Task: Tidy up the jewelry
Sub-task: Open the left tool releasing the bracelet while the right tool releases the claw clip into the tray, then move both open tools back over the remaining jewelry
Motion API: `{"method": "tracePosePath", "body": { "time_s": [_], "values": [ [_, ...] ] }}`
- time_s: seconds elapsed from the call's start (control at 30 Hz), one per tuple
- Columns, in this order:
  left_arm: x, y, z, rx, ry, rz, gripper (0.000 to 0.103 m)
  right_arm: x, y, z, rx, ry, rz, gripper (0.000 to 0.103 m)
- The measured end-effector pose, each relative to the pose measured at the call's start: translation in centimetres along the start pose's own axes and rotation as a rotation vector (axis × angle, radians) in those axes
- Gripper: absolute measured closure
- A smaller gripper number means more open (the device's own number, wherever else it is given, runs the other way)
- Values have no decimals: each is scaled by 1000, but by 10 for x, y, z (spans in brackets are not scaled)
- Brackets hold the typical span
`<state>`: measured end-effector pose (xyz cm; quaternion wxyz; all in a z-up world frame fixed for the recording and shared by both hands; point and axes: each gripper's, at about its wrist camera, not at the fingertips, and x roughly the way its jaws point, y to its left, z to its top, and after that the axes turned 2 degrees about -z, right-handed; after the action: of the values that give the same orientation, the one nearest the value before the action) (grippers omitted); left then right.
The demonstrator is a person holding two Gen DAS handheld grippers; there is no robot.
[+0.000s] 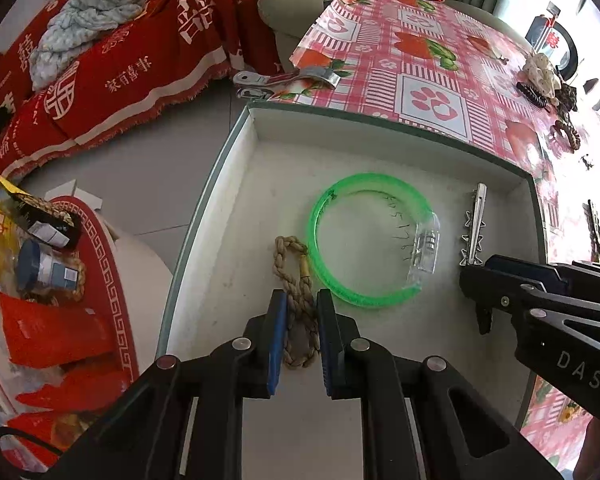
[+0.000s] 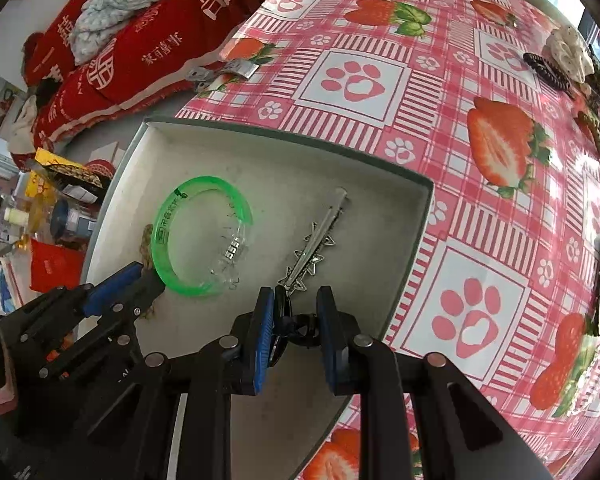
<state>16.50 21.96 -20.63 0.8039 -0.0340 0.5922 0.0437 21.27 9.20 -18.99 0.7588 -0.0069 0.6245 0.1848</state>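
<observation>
Box (image 1: 236, 184): shallow, white inside, grey-green rim, on the table's edge.
Green bangle (image 1: 328, 280): translucent ring with a clear section, flat on the box floor.
Braided rope bracelet (image 1: 294, 264): tan, just left of the bangle, between the left claw's pads.
Silver hair clip (image 2: 320, 236): long, star-trimmed, right of the bangle.
Black hair clip (image 2: 296, 326): between the right claw's pads.

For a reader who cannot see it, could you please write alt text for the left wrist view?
The left tool holds a braided rope bracelet over a shallow white tray, beside a green bangle and a silver hair clip. The right tool reaches in from the right.
</observation>
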Motion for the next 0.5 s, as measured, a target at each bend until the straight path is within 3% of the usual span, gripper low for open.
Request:
{"method": "tracePosePath", "body": {
  "time_s": [0.23, 0.4, 0.5],
  "values": [
    [-5, 2, -2, -16, 8, 25, 81, 0, -5, 4, 16, 11, 29, 77],
    [-13, 0, -4, -1, 5, 34, 81, -11, -14, 5, 35, -9, 67, 61],
    [-17, -2, -5, 8, 3, 34, 81, -25, -15, 5, 47, -37, 102, 57]
  ]
}}
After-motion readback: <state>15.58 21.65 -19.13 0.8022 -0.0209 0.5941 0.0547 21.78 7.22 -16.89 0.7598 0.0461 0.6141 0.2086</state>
